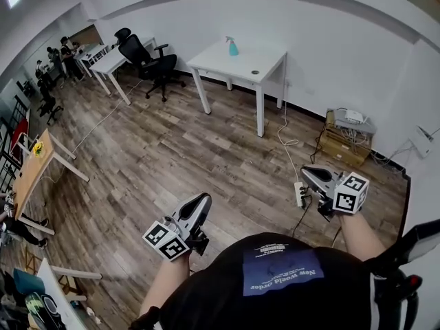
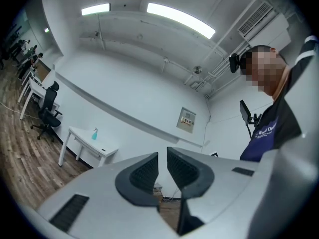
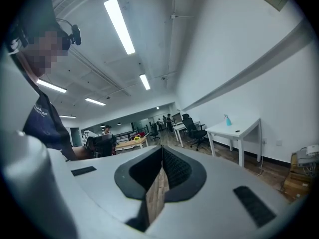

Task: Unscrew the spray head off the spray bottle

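Observation:
The spray bottle [image 1: 232,46], pale blue with a white head, stands upright on a white table [image 1: 265,66] against the far wall, well across the room from me. It also shows small in the left gripper view, spray bottle [image 2: 94,133], and in the right gripper view, spray bottle [image 3: 228,120]. My left gripper [image 1: 202,199] is held low in front of my body, jaws shut with nothing between them. My right gripper [image 1: 304,171] is at my right side, shut and empty too. Both are held up in the air and touch nothing.
A small dark disc [image 1: 255,72] lies on the white table. A black office chair [image 1: 152,62] and more white desks [image 1: 113,60] stand to its left. A power strip [image 1: 300,194] with cables lies on the wood floor by my right gripper; cardboard boxes [image 1: 342,144] sit at the wall.

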`<action>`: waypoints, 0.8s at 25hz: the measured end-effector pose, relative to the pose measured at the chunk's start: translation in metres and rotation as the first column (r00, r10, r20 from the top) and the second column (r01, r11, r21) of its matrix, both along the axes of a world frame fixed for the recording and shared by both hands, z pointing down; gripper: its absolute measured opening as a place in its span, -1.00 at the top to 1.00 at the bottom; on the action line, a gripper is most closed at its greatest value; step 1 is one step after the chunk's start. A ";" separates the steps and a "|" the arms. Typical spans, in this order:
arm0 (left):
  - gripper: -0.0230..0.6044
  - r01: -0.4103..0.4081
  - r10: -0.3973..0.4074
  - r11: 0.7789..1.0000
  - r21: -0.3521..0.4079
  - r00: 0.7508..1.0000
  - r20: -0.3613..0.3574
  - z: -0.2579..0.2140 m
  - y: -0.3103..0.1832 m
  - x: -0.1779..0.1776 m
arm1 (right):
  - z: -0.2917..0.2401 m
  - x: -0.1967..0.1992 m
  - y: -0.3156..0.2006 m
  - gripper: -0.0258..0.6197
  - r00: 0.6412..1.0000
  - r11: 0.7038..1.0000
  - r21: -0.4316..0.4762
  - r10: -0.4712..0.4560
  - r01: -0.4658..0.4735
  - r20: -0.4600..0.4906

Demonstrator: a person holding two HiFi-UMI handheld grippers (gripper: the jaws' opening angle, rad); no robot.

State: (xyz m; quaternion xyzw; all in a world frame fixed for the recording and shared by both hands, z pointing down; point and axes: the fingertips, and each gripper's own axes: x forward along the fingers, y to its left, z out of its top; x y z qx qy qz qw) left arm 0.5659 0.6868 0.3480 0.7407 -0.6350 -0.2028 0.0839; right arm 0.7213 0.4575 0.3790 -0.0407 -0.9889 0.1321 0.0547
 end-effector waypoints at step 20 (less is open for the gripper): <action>0.74 0.269 -0.270 0.963 -0.027 0.962 -0.041 0.011 -0.177 -0.144 | 0.007 -0.217 -0.203 0.93 0.955 0.955 -0.028 -0.294 0.295 0.023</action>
